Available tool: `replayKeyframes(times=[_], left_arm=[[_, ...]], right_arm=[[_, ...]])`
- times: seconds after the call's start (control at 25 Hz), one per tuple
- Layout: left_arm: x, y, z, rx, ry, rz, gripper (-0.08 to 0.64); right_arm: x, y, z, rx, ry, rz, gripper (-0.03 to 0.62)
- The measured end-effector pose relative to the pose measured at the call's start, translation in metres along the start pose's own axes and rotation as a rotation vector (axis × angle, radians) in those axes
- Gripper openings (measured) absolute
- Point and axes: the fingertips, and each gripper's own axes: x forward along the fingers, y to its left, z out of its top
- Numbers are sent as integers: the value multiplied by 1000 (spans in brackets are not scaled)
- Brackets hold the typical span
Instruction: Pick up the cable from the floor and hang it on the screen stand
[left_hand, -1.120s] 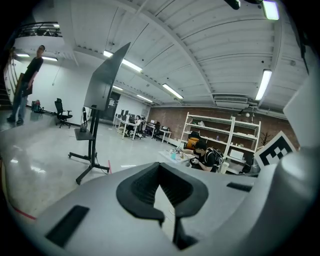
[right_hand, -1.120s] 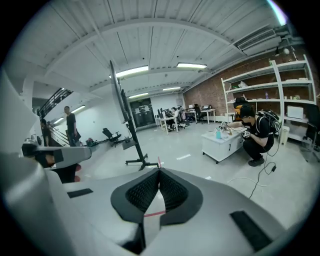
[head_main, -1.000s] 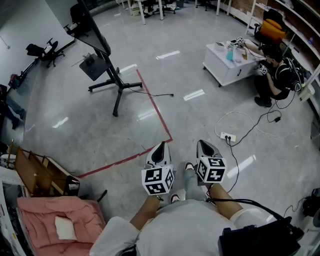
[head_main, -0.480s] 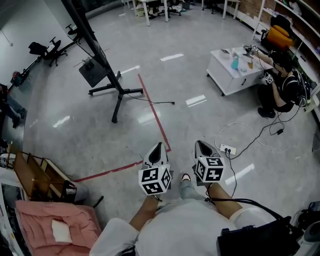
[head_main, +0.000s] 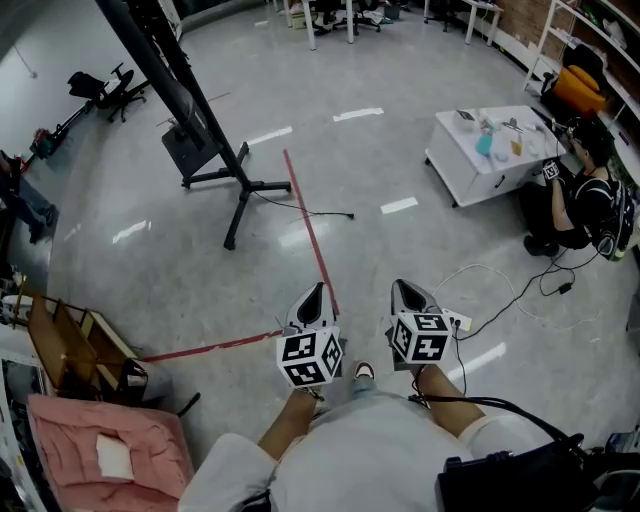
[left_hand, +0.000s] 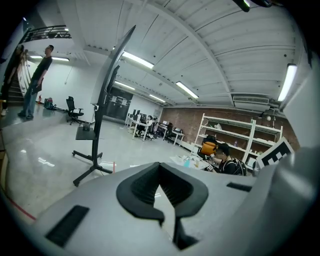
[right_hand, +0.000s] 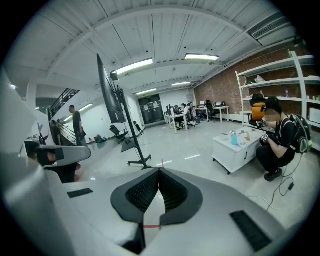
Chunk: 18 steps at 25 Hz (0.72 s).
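The screen stand (head_main: 205, 130) rises at the upper left of the head view, its black legs spread on the grey floor; it also shows in the left gripper view (left_hand: 98, 127) and the right gripper view (right_hand: 125, 127). A thin black cable (head_main: 305, 209) runs along the floor from its base to the right. A white cable (head_main: 490, 272) loops on the floor at the right beside a power strip (head_main: 459, 321). My left gripper (head_main: 317, 290) and right gripper (head_main: 401, 287) are held side by side at waist height, far from both cables. Both are shut with nothing between the jaws.
A red tape line (head_main: 312, 235) crosses the floor ahead. A white low table (head_main: 485, 160) stands at the right with a crouching person (head_main: 585, 200) beside it. A pink-padded cart (head_main: 95, 450) and wooden frame (head_main: 65, 340) are at the lower left. Office chairs (head_main: 100, 88) stand far left.
The view has moved forward: the screen stand, the red tape and the white cable lie nearer than a second ago. Both grippers stay shut in the same place before the body.
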Motion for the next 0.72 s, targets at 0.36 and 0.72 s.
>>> replayKeyframes(times=[0.36,0.72], left_arm=[[49,-15,9,-3,2,19,2],[84,-16,16,7,6,26,2]], right_arm=[[29,-38,20,-8,15,24,17],[58,-55,31,4,25,36,17]])
